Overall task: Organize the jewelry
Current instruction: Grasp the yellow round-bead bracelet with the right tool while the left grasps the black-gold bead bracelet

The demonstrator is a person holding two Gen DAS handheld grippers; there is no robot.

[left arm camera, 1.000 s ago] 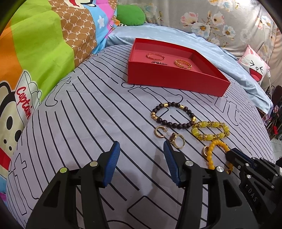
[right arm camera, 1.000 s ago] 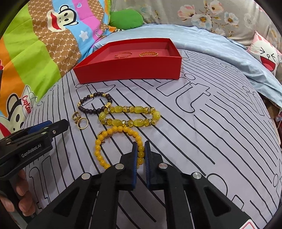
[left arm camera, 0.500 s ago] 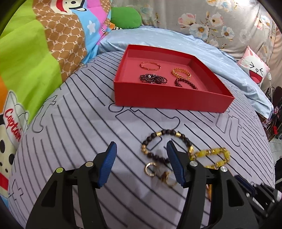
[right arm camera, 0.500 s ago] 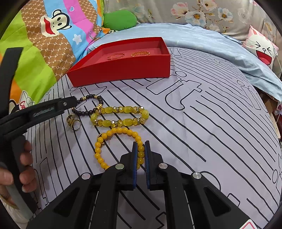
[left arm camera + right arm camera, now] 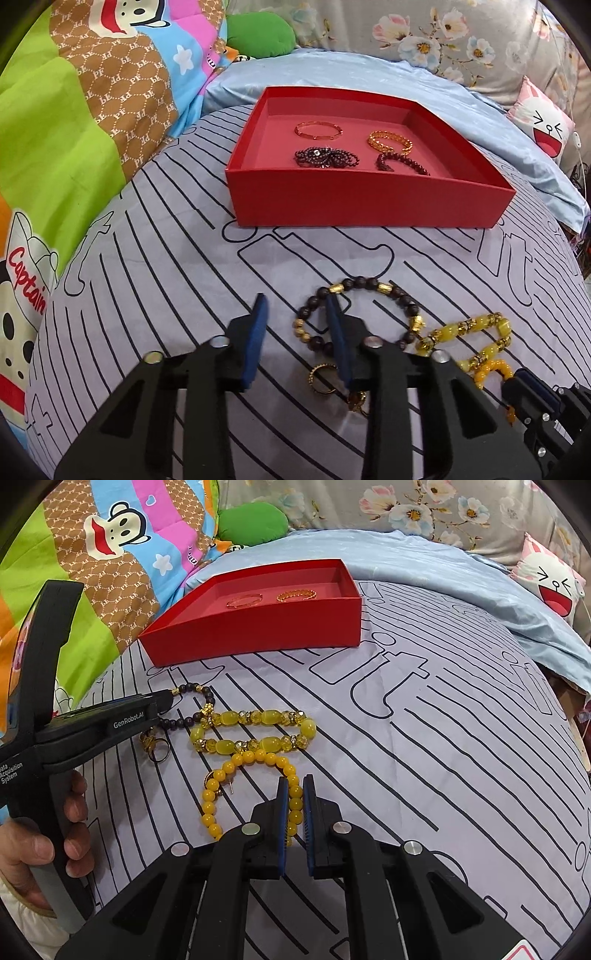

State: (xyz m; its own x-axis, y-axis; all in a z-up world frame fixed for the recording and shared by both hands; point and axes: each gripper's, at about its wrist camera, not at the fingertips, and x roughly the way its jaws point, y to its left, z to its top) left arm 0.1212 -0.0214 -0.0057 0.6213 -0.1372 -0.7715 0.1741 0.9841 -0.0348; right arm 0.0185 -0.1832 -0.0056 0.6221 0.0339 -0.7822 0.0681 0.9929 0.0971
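A red box (image 5: 369, 199) (image 5: 258, 635) on the bed holds several bracelets. Before it lie a dark bead bracelet (image 5: 373, 286) (image 5: 207, 698), gold rings (image 5: 323, 380) (image 5: 157, 747), a chunky yellow bracelet (image 5: 476, 332) (image 5: 255, 731) and a yellow bead bracelet (image 5: 255, 760). My left gripper (image 5: 295, 306) is open, low over the dark bracelet's left side, with one finger inside its loop. My right gripper (image 5: 294, 786) is shut on the yellow bead bracelet's right side; the bracelet lies on the sheet.
The striped grey sheet (image 5: 443, 738) covers the bed. A colourful cartoon quilt (image 5: 74, 129) rises at left. A blue blanket (image 5: 443, 568), a green plush (image 5: 251, 520) and a cartoon pillow (image 5: 554, 587) lie behind the box.
My left gripper moved forward and down onto the dark bead bracelet and narrowed somewhat. My right gripper stayed shut on the yellow bead bracelet.
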